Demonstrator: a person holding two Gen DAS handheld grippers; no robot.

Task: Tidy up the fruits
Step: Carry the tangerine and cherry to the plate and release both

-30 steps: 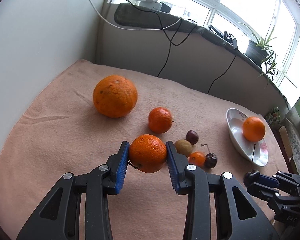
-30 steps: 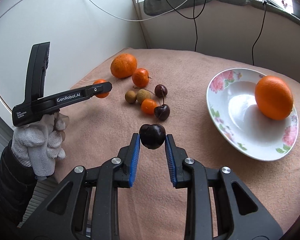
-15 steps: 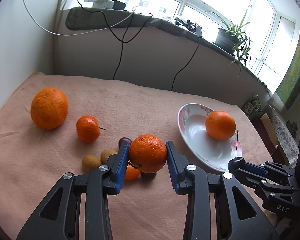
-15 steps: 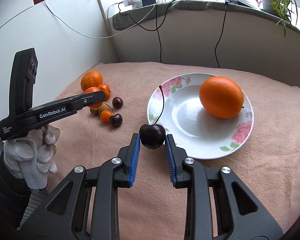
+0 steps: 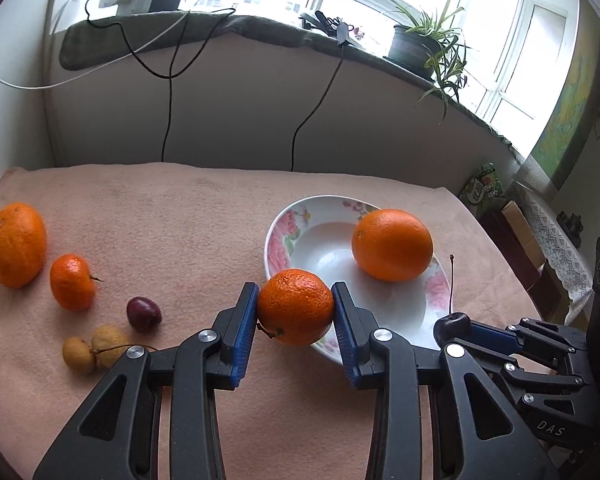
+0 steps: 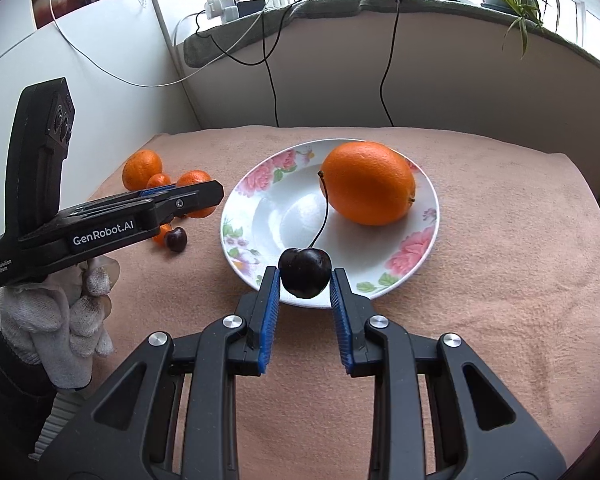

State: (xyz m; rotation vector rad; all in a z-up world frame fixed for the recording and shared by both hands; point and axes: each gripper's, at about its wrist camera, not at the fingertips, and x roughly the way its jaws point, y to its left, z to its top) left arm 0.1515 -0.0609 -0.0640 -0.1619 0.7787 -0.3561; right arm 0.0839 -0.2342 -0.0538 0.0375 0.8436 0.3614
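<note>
Your left tool (image 5: 296, 312) is clamped on a tangerine (image 5: 296, 307), and the plate (image 5: 284, 220) lies just ahead of it and a little to its right, with an orange (image 5: 392, 245) sitting on the plate's far side. Your right tool (image 6: 305, 280) is squeezed nearly closed on a cherry (image 6: 305, 273), stem (image 6: 324, 208) pointing up and away, right at the plate's near rim. I'd judge the right tool is nearer the bare centre. Loose fruit stays on the tabletop (image 5: 180, 208) to the left tool's left

In the right wrist view the left tool (image 6: 204, 200) hides part of the loose fruit (image 6: 168, 184) behind it.
</note>
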